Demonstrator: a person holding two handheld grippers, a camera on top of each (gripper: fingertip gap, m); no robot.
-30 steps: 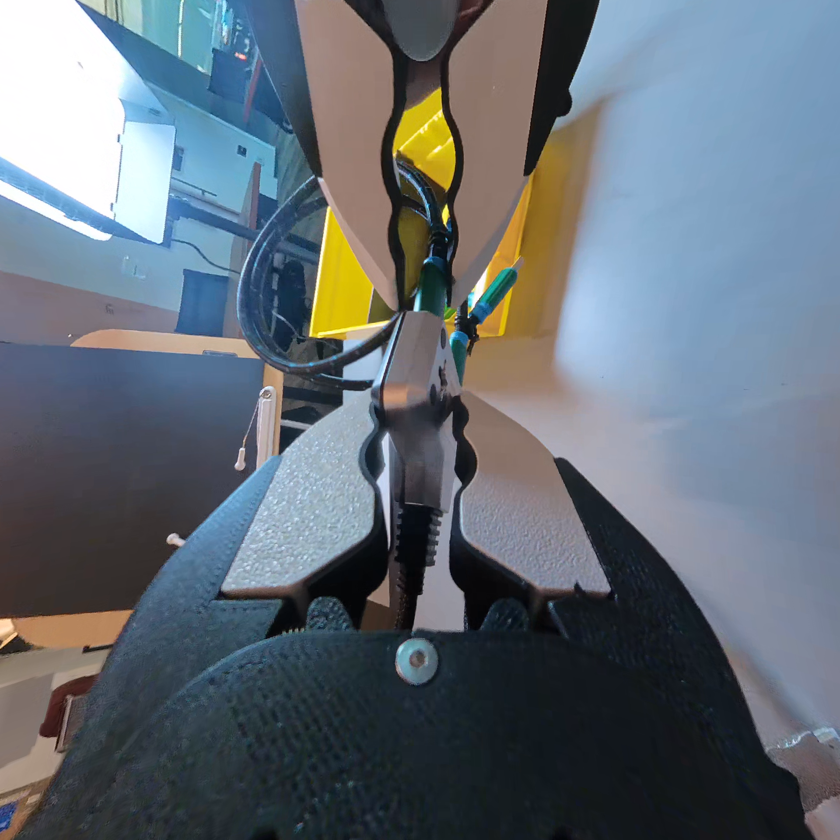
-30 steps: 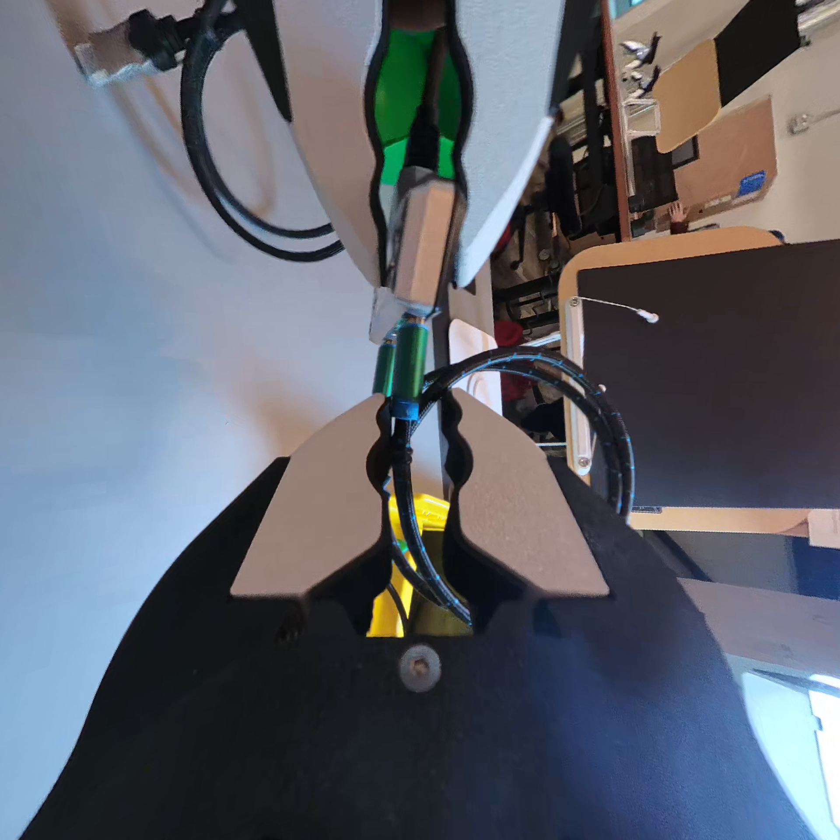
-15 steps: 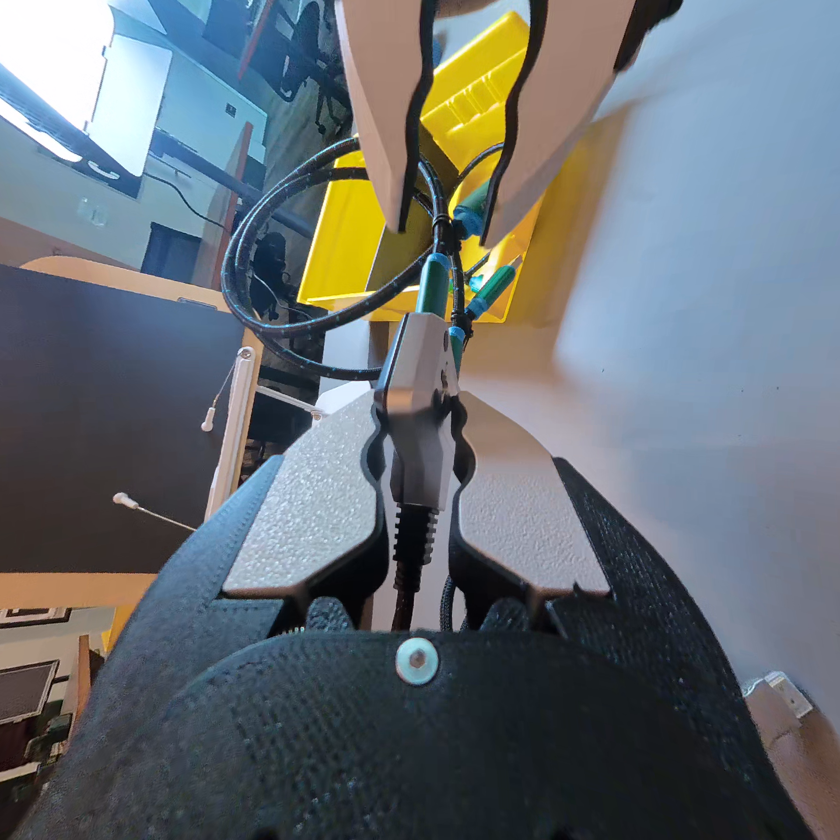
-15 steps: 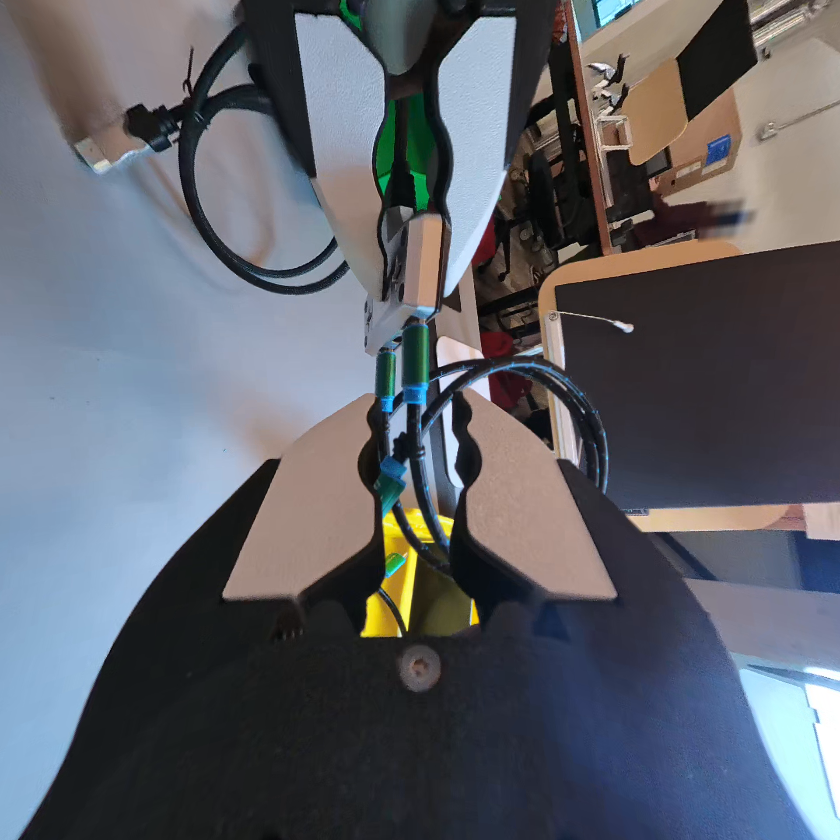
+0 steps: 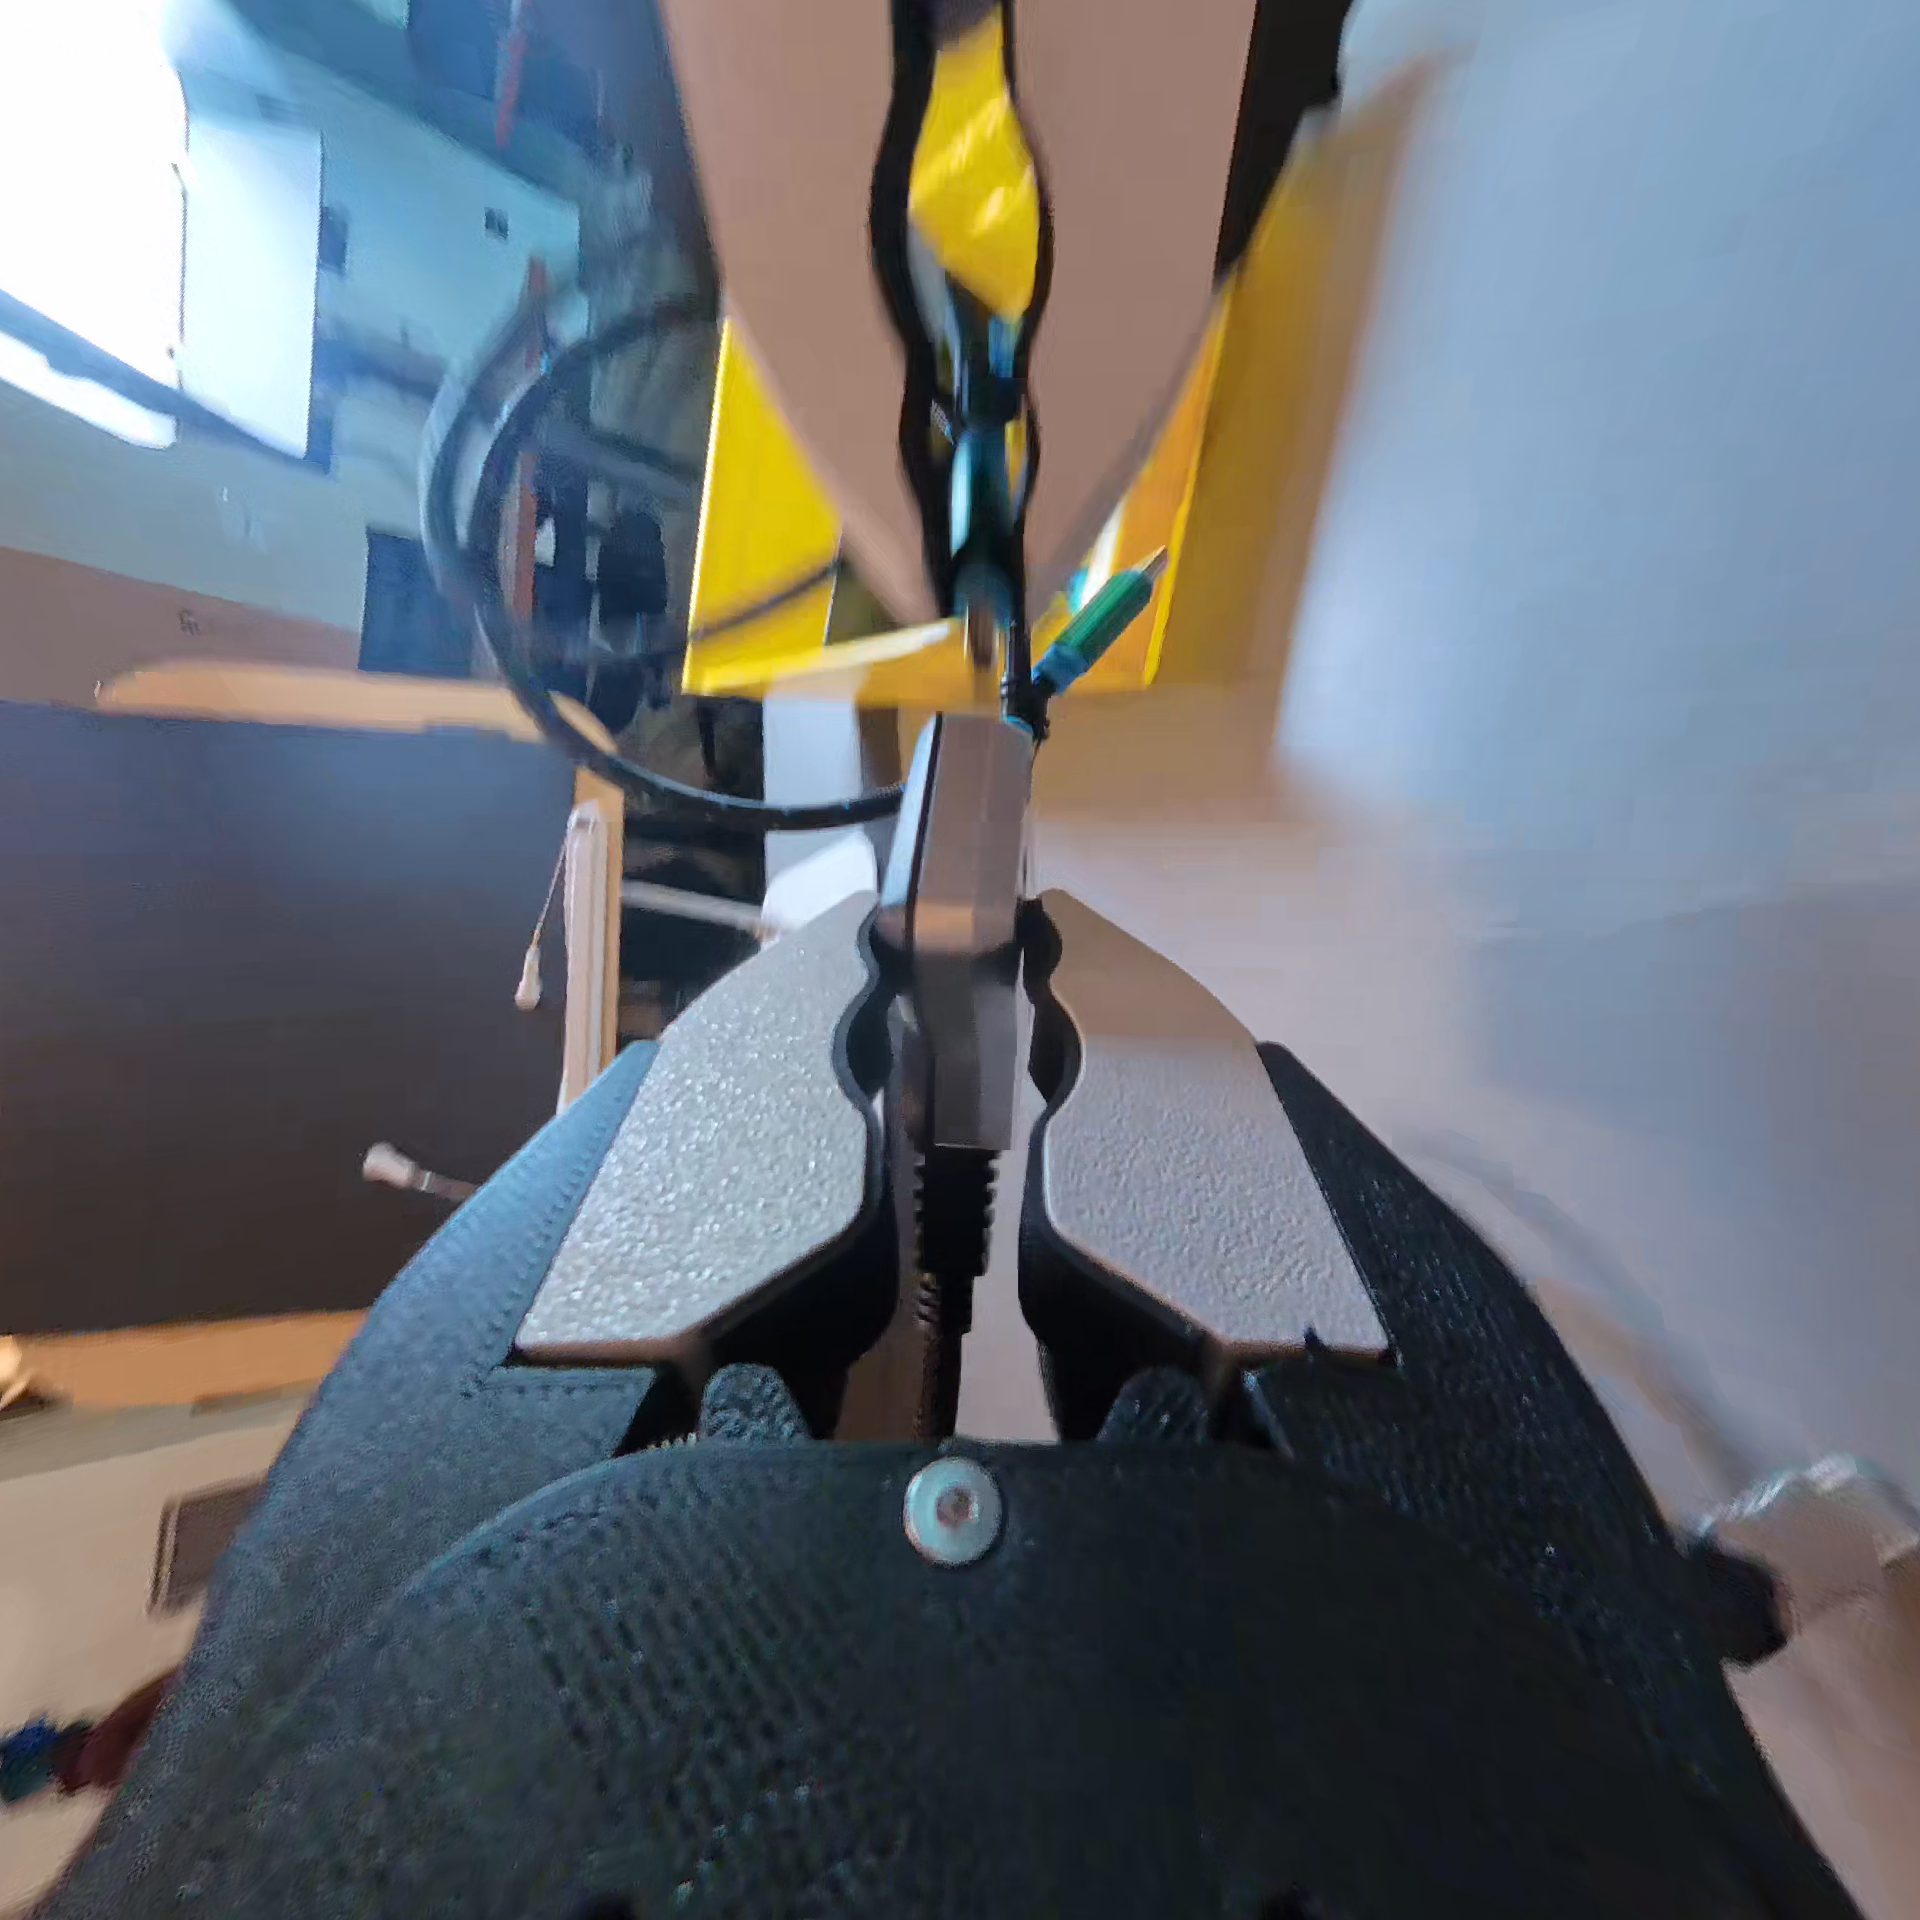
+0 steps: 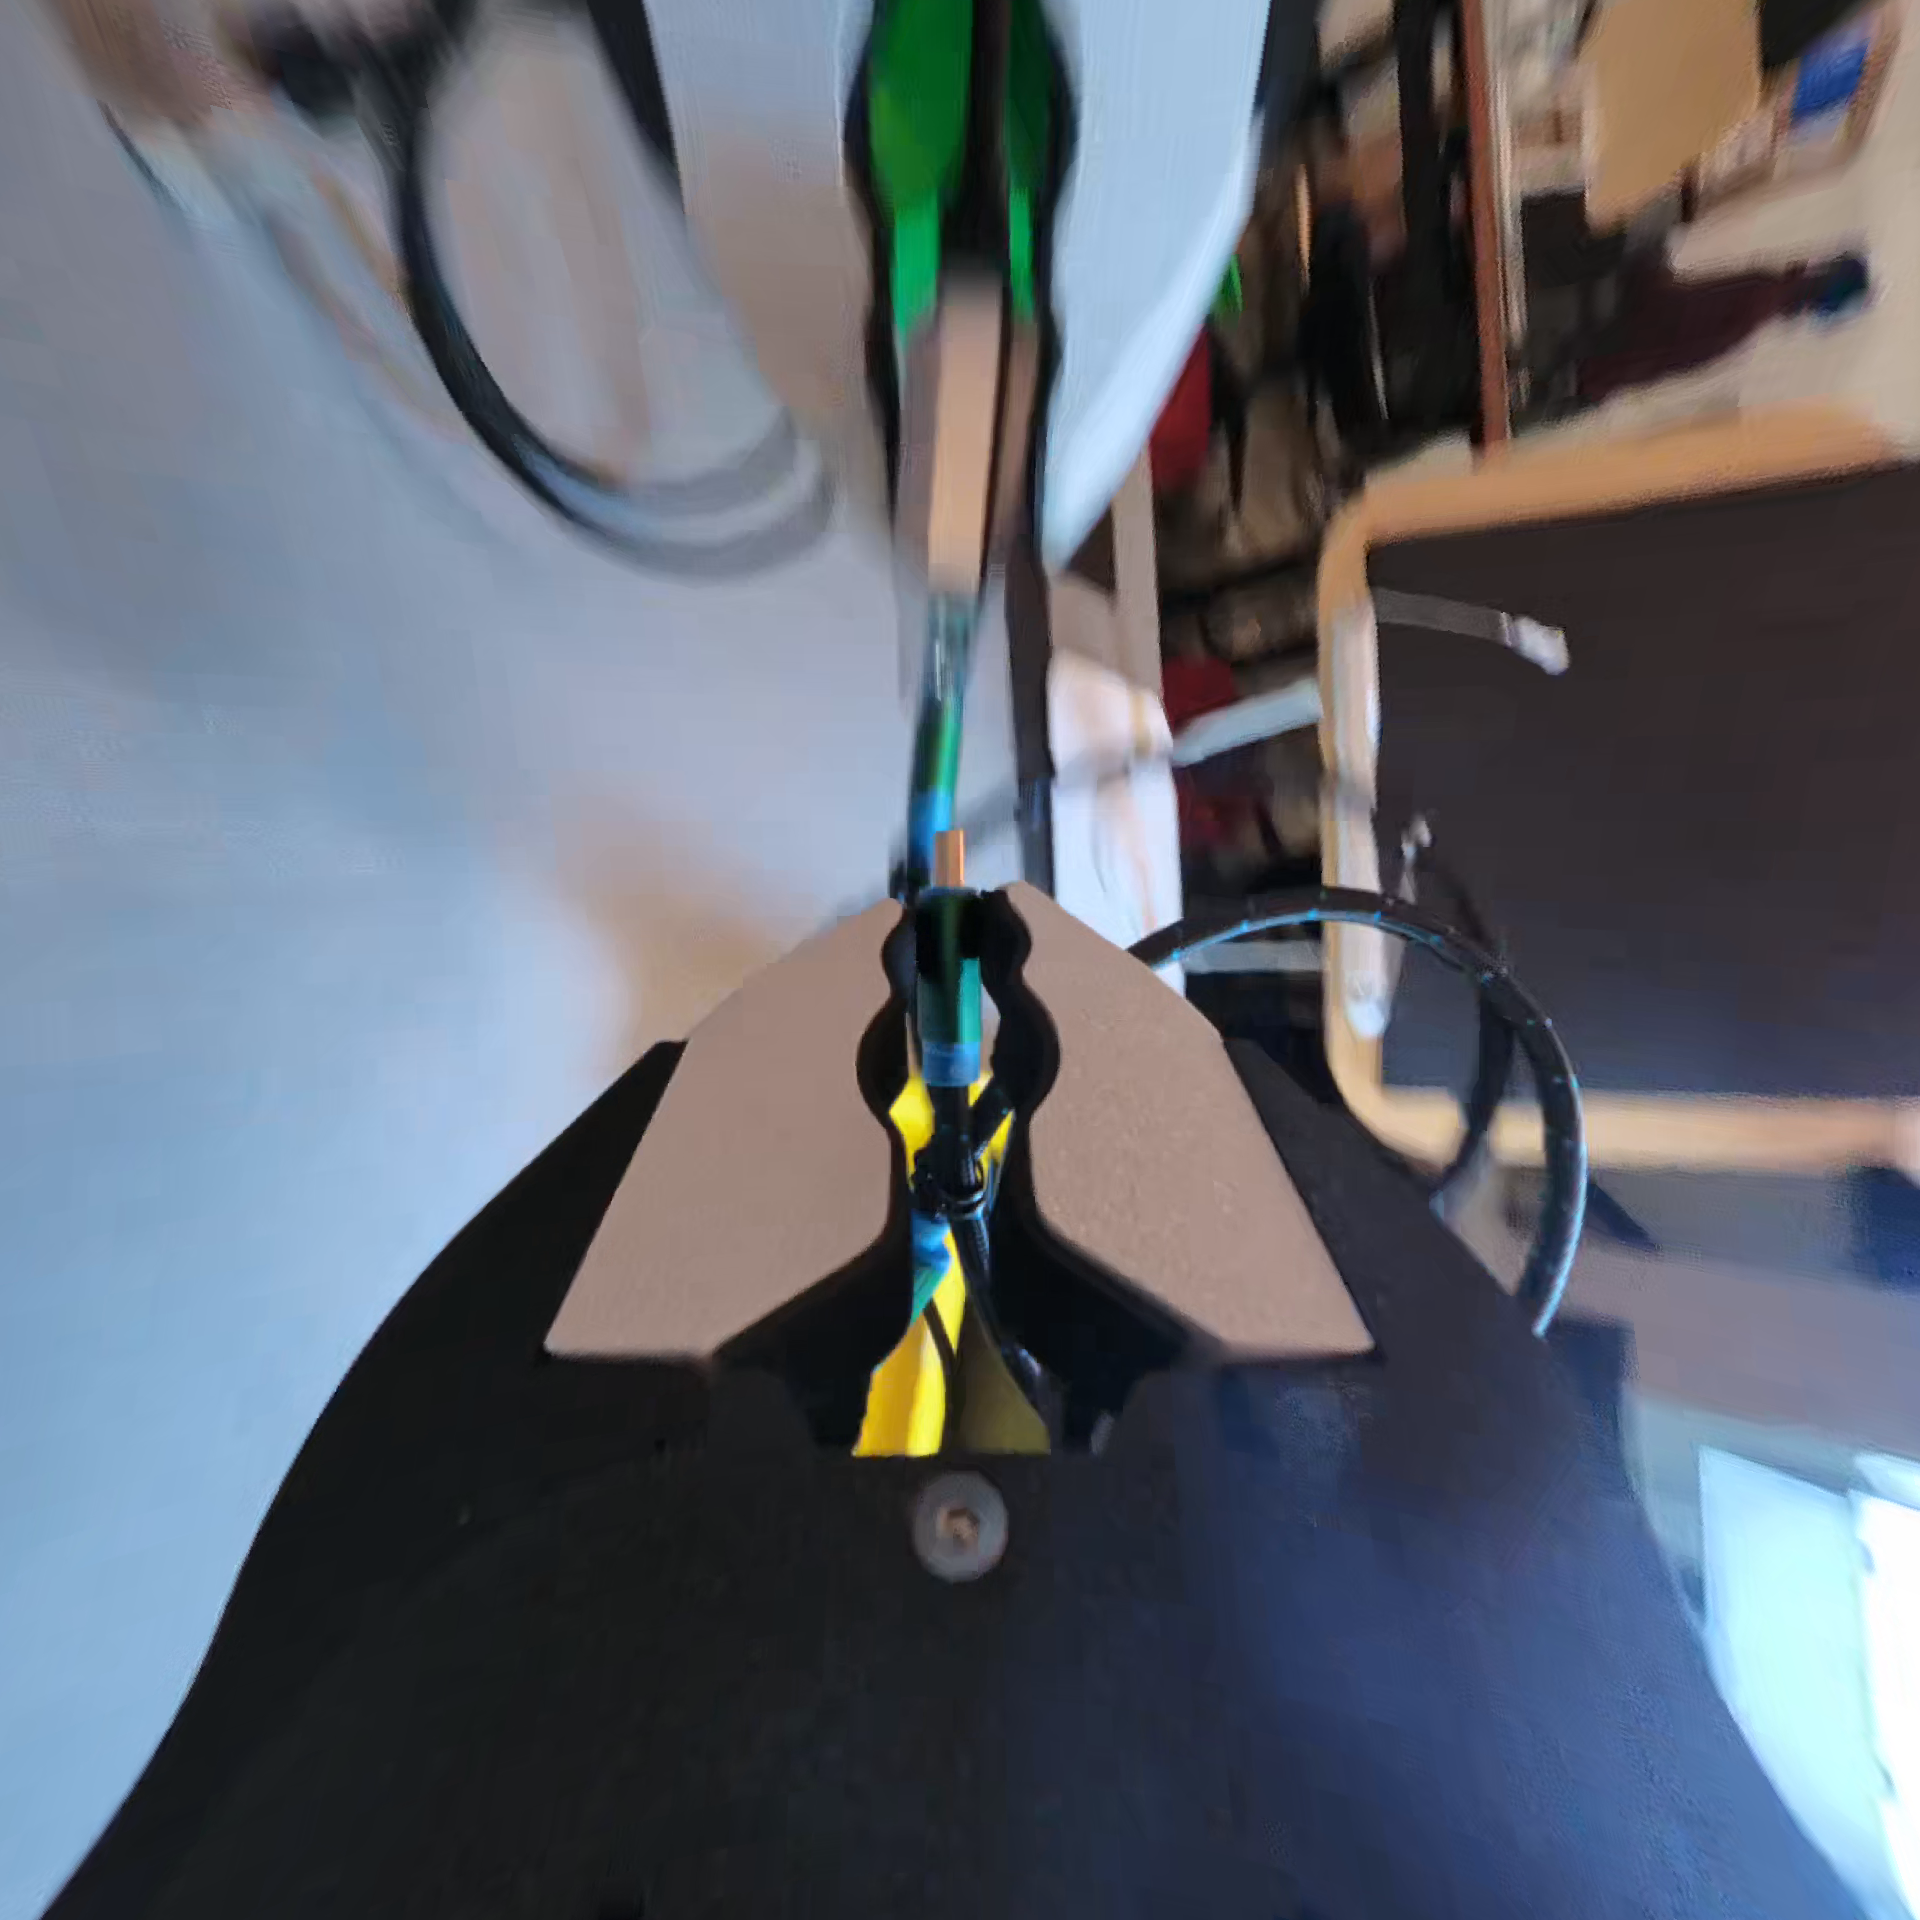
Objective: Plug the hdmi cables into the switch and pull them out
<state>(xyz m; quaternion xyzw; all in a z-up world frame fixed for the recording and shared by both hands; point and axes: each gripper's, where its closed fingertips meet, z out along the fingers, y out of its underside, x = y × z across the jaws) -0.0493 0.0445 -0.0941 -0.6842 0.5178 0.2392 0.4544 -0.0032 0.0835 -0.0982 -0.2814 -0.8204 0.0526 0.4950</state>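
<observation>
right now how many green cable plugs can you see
2. One green plug is pinched in the right gripper, its metal tip facing the switch held by the left gripper. The other hangs loose before the yellow bin. Blur may hide more.

The left gripper (image 5: 961, 935) is clamped on the silver switch (image 5: 961, 894). Beyond the switch, the right gripper (image 5: 971, 592) pinches a green plug (image 5: 977, 488). Just right of the switch's far end hangs a second green plug (image 5: 1107, 613); behind it stands a yellow bin (image 5: 764, 520).
</observation>
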